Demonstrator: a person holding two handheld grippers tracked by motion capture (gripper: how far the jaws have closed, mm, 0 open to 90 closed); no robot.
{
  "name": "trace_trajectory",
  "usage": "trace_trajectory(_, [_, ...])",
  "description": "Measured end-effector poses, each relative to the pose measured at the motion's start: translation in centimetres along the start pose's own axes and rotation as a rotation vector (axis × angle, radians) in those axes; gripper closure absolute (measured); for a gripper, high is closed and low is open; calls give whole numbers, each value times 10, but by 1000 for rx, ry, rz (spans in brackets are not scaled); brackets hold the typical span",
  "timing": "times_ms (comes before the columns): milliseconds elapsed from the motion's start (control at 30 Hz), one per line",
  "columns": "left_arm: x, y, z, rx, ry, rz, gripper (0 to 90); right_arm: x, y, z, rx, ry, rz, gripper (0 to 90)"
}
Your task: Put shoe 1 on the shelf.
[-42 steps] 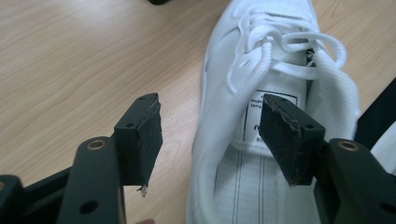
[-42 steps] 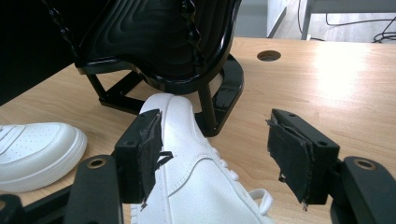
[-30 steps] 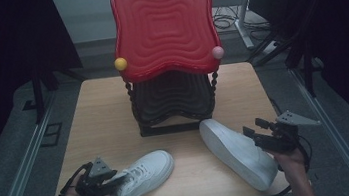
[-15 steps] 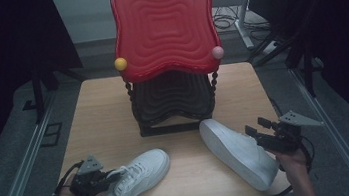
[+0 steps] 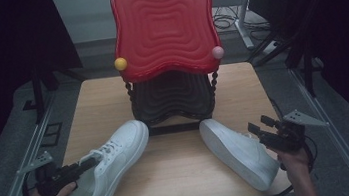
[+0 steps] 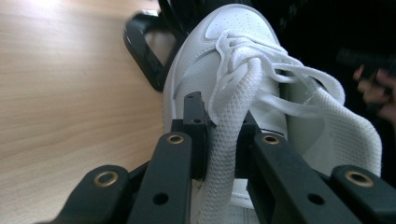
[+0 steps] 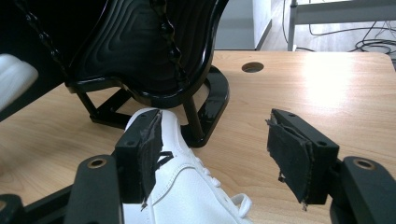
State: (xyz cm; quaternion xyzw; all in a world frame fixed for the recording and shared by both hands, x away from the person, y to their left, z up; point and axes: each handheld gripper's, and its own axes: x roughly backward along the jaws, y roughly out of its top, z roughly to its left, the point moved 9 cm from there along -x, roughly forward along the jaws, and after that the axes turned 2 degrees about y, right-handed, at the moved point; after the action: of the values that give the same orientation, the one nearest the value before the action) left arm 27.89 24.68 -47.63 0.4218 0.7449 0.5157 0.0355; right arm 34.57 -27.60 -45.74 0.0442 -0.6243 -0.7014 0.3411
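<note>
Since the earlier frame, the left shoe (image 5: 110,166) has been carried forward and swung so that its toe now lies just short of the black rack (image 5: 173,100), while the right shoe (image 5: 239,153) has been left where it was. The jaws of the left tongs (image 5: 87,165) have just been closing, and in the left gripper view they are seen pinched narrow on the padded tongue (image 6: 229,140) of the left shoe (image 6: 233,70), the laces (image 6: 280,70) spilling just beyond the tips. That grip seems to have been chosen because the tongue gives a thin, soft edge that can be clamped, so the whole shoe can be dragged or lifted by it.

The right tongs (image 5: 263,128) are held wide, with nothing pressed between the pads; in the right gripper view the right shoe (image 7: 182,182) lies low between the jaws and partly behind the left-hand pad (image 7: 150,149), untouched. They appear to be kept waiting beside that shoe for a later pick.

Ahead of both tongs the rack (image 7: 149,51) stands on the wooden table (image 5: 97,102), its red upper tier (image 5: 163,26) and dark lower tier both holding nothing. Neither shoe has yet been set on it.
</note>
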Motion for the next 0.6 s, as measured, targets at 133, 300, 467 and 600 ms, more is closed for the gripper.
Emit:
trace_trajectory(133, [11, 7, 8, 47, 1, -61, 814, 1, 1, -2, -8, -7, -9, 354])
trace_trajectory(300, [28, 17, 15, 88, -5, -136, 814, 2, 2, -4, -24, -10, -21, 354])
trace_trajectory(467, [38, 24, 17, 110, -10, -195, 813, 1, 1, -4, -31, -11, -24, 354])
trace_trajectory(600, [42, 28, 21, 124, -7, -223, 814, 1, 1, -3, -28, -8, -23, 355])
